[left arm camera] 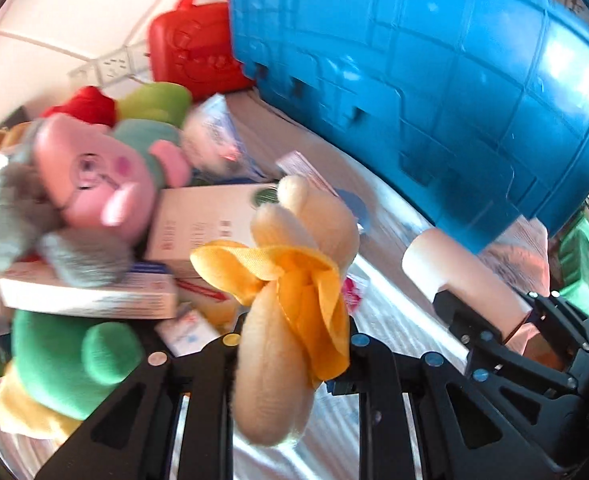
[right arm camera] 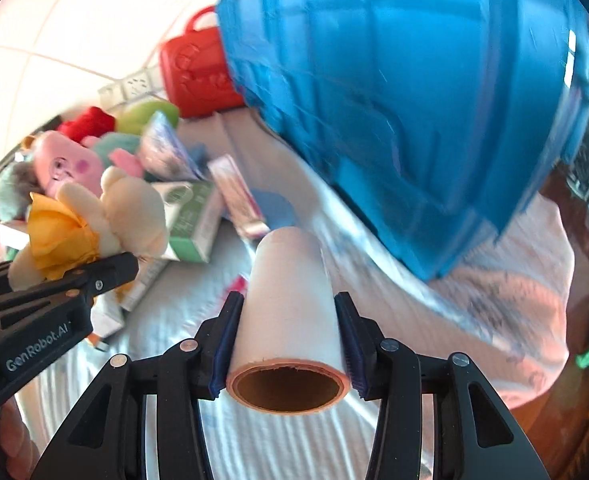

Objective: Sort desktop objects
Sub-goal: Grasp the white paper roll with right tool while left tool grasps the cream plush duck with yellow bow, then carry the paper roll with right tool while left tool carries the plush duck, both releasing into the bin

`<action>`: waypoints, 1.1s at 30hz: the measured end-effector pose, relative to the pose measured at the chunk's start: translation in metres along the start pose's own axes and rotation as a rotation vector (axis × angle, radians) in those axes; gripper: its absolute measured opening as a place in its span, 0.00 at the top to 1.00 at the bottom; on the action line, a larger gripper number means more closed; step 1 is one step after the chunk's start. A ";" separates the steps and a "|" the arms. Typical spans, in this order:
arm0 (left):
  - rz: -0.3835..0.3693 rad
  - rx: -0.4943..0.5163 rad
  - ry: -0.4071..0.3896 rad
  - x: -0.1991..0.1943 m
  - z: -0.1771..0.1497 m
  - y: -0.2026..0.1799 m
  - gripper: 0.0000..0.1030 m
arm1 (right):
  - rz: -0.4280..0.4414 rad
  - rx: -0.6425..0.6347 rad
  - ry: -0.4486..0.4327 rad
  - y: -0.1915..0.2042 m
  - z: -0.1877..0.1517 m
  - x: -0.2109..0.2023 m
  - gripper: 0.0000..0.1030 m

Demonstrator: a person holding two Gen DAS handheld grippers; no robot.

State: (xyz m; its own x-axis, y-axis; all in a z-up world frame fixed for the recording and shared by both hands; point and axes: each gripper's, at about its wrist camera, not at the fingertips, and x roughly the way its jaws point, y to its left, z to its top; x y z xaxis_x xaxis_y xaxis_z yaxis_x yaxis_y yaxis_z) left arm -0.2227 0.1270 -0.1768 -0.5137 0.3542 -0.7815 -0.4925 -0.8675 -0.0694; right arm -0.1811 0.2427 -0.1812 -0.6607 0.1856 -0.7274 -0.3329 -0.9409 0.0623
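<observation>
- Strong light washes out the pale tiled wall [right arm camera: 74,32] at upper left; it glows almost white.
- Glare patches shine on the blue basket [left arm camera: 434,80], brightest toward its right edge.
- Motion blur smears the basket and the plush toys [left arm camera: 90,184]; box lettering is unreadable.
- Fisheye bending curves every line, and black corners ring both views.

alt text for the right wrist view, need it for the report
The right gripper clamps a pale roll with a cardboard core lengthwise between its blue pads, above a white cloth. At left, the left gripper holds a cream plush toy with a yellow bow. A big blue plastic bin fills the upper right, with boxes and stuffed toys heaped behind.
</observation>
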 end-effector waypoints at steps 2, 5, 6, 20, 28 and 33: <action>0.013 -0.020 -0.019 -0.017 0.002 0.014 0.82 | 0.016 -0.020 -0.028 0.009 0.006 -0.010 0.56; 0.043 -0.040 -0.061 -0.039 0.010 0.021 0.82 | 0.043 -0.057 -0.081 0.024 0.018 -0.029 0.56; 0.051 -0.047 -0.075 -0.046 0.011 0.023 0.82 | 0.055 -0.067 -0.102 0.029 0.024 -0.036 0.56; 0.151 -0.120 -0.306 -0.141 0.058 0.005 0.82 | 0.151 -0.169 -0.393 0.043 0.097 -0.137 0.56; 0.148 -0.081 -0.419 -0.162 0.117 -0.071 0.82 | 0.112 -0.167 -0.540 -0.025 0.142 -0.188 0.56; 0.129 -0.045 -0.460 -0.161 0.160 -0.130 0.82 | 0.059 -0.147 -0.589 -0.088 0.173 -0.196 0.56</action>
State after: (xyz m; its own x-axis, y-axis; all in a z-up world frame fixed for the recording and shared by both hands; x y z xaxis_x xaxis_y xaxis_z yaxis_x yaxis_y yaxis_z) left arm -0.1884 0.2389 0.0568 -0.8311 0.3514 -0.4310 -0.3784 -0.9253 -0.0248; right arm -0.1388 0.3376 0.0736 -0.9502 0.2177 -0.2231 -0.2156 -0.9759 -0.0343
